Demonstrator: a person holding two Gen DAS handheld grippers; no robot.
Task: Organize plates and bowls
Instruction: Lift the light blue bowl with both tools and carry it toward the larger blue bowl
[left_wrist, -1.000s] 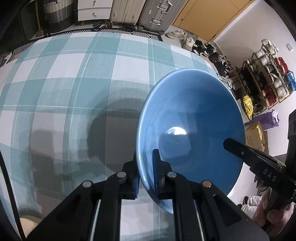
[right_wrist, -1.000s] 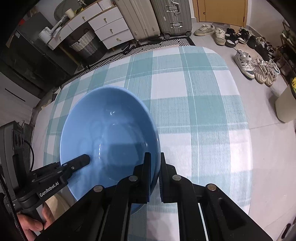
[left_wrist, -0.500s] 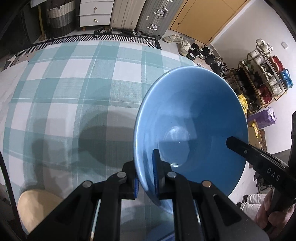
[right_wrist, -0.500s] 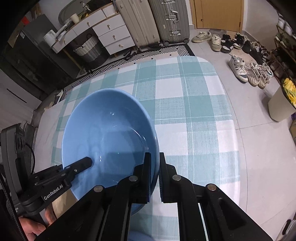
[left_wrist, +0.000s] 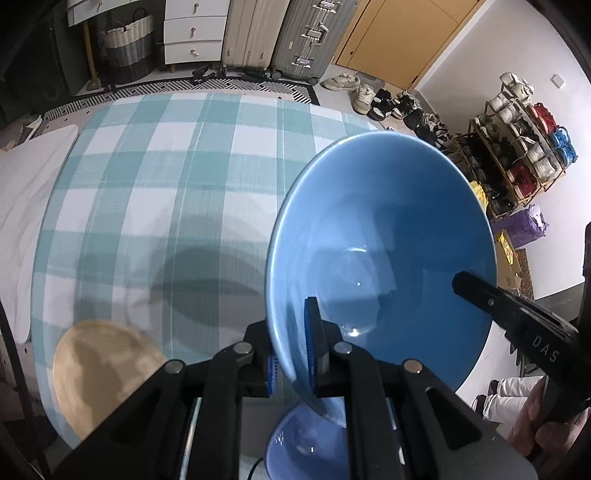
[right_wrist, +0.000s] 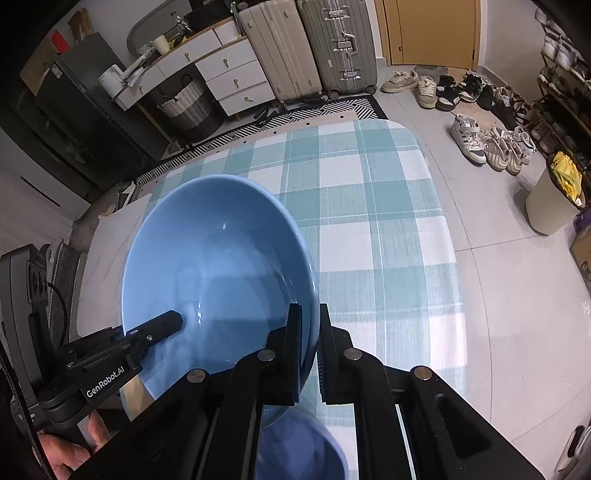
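A large blue bowl (left_wrist: 384, 251) hangs in the air above the checked tablecloth (left_wrist: 155, 192), held from both sides. My left gripper (left_wrist: 295, 343) is shut on its near rim. My right gripper (right_wrist: 308, 339) is shut on the opposite rim of the same bowl (right_wrist: 218, 273); it also shows in the left wrist view (left_wrist: 509, 314). A smaller blue bowl (left_wrist: 306, 443) sits on the table under the held one, and shows in the right wrist view (right_wrist: 299, 446). A tan wooden plate (left_wrist: 99, 369) lies at the table's near left.
The table's far half carries only the teal and white cloth (right_wrist: 369, 221). Beyond it stand suitcases (right_wrist: 306, 51), a white drawer unit (right_wrist: 207, 74) and a wicker basket (right_wrist: 184, 107). Shoes (right_wrist: 491, 144) and a bin (right_wrist: 550, 206) are on the floor to the right.
Both grippers have lifted the large blue bowl up and back toward me. The table looks farther away, and the tan plate and the smaller blue bowl have come into view below.
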